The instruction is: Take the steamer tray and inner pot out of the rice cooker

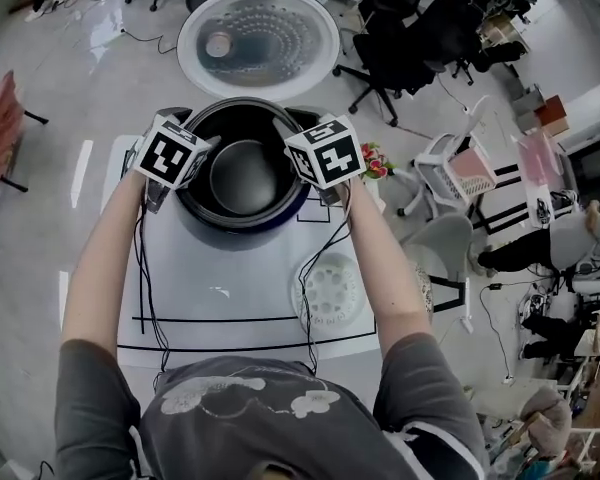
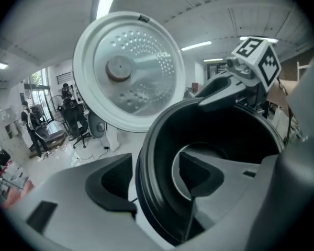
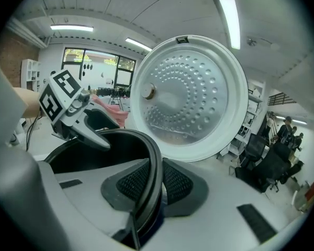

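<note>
The black inner pot [image 1: 242,173] is in the rice cooker [image 1: 248,228], whose round lid [image 1: 258,40] stands open behind it. My left gripper [image 1: 183,184] is at the pot's left rim. In the left gripper view its jaws [image 2: 154,184] straddle the rim [image 2: 146,156], one pad outside and one inside, with a gap on the outer side, so it is open. My right gripper [image 1: 308,182] is shut on the pot's right rim, and its pads [image 3: 175,184] pinch the black edge [image 3: 154,166]. The white perforated steamer tray [image 1: 328,293] lies on the table in front of the cooker to the right.
The cooker stands on a white table mat [image 1: 220,298] with black lines. Thin cables [image 1: 143,278] run from both grippers across the mat. A small flower ornament [image 1: 375,161] sits right of the cooker. Office chairs [image 1: 405,53] and a white chair [image 1: 450,168] stand on the floor beyond.
</note>
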Available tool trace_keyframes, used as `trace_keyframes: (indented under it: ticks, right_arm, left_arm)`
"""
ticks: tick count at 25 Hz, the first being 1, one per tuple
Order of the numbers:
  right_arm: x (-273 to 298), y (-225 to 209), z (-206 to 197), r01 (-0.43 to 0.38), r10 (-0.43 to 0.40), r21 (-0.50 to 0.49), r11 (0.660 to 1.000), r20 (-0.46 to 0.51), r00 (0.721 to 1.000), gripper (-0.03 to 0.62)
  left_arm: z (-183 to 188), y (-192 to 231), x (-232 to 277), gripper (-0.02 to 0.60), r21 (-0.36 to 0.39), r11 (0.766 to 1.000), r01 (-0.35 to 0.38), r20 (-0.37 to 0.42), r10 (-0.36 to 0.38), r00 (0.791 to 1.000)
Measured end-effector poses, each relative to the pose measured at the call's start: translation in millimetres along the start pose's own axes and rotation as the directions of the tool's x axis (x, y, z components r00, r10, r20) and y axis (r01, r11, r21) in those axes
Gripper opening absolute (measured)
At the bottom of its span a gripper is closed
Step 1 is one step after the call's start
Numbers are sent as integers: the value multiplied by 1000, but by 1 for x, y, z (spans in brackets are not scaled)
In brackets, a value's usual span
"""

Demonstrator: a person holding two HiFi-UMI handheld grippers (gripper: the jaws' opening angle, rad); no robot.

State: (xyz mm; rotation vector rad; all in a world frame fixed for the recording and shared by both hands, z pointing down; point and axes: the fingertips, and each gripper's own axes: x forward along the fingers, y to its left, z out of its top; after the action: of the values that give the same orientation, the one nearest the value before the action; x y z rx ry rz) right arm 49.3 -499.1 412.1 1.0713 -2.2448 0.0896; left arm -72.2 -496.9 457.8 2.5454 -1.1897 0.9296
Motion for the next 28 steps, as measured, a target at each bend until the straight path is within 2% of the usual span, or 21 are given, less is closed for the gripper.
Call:
trace_keyframes:
  ticks: [3,8,11,14,18,21,25,28]
  right_arm:
    - [-1,1,1,-7,7,7,1000,10,1000,95]
    - [-1,1,2,-10,10,9,1000,16,1000,95]
    - [-2,0,2,-6,6,7,1000,20,1000,95]
    - [-6,-2,6,-4,4,4,1000,41,999,95]
    - [-19,-8,18,-7,5,24,1000,79,997,95]
    - [-30,-9,28,-4,0,28,1000,116,993,95]
    - [-48,-9,46,12,-15,19,1000,172,985,95]
    - [-63,-7,59,18,-20,9,1000,208,978,94]
  left_arm:
    - [-5,8,6,186,22,999,-28,-74,29,997]
    - [-5,13,11,107,179,977,-119,-143,146,979]
    - [-5,13,11,97,136,984,-116,-183,140,973]
    - [3,14,5,85,103,990,-98,-190,116,975]
    - [43,14,-10,77,142,986,-87,-113,103,988]
    - [48,10,-23,74,128,989,-72,-130,89,988]
    - [75,17,-44,74,175,976,-130,-60,142,988]
    - [81,12,-56,72,135,985,-111,-61,120,991]
